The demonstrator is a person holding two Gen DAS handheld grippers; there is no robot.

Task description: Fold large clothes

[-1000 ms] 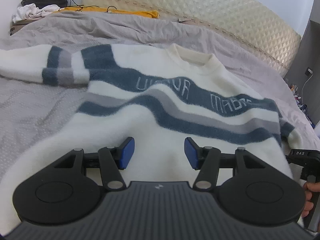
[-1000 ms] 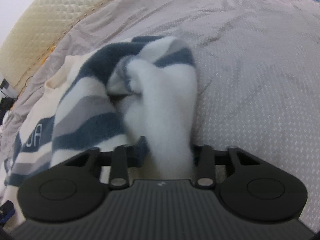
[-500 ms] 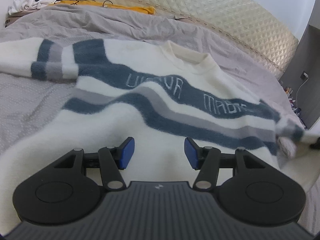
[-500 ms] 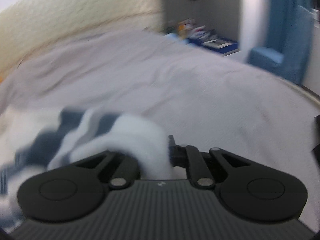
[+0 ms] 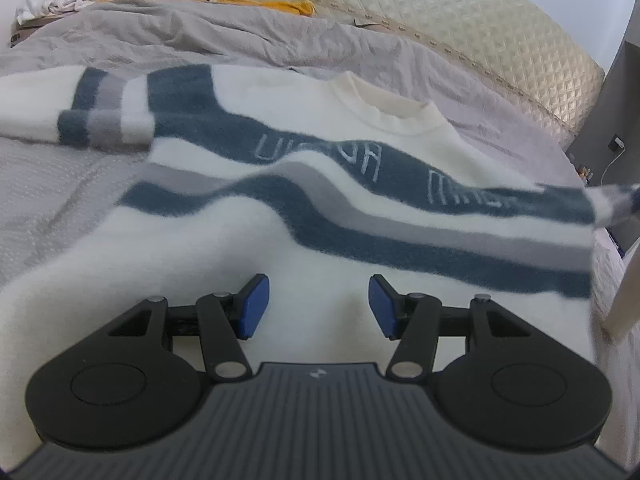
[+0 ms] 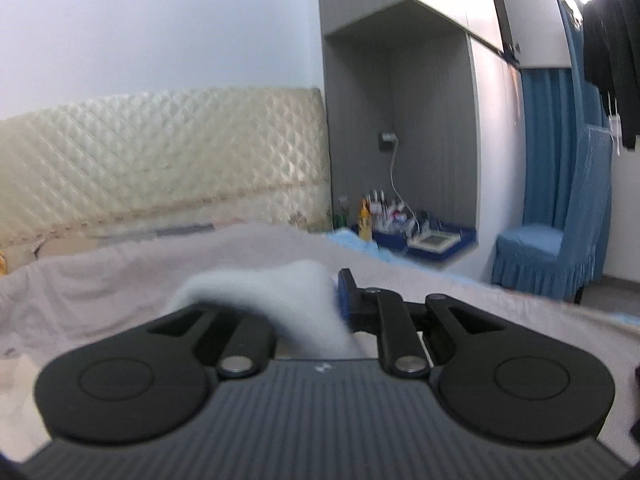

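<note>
Right tool (image 6: 334, 300): pinching a fold of the sweater's white sleeve (image 6: 280, 300); the fabric bulges up between its fingers and hides the left one. Jaws have just eased slightly apart, cloth between them.

Left tool (image 5: 319, 306): blue pads (image 5: 253, 307) spread, nothing between them, poised just above the sweater's lower white body.

Bed (image 5: 160, 36): grey cover, quilted cream headboard (image 5: 460, 12) behind.

Sweater (image 5: 280, 216): spread face up across the bed, collar toward the headboard, one sleeve lying flat out to the left of the left wrist view. Fuzzy white knit, dark blue and grey bands across chest and sleeves, pale lettering in the upper blue band, only partly legible.

Hard to make out: at the right edge of the left wrist view the other sleeve (image 5: 612, 200) is lifted off the bed, blurred and cut by the frame. Right wrist view blurred; it shows only the white fold of the sweater.
</note>
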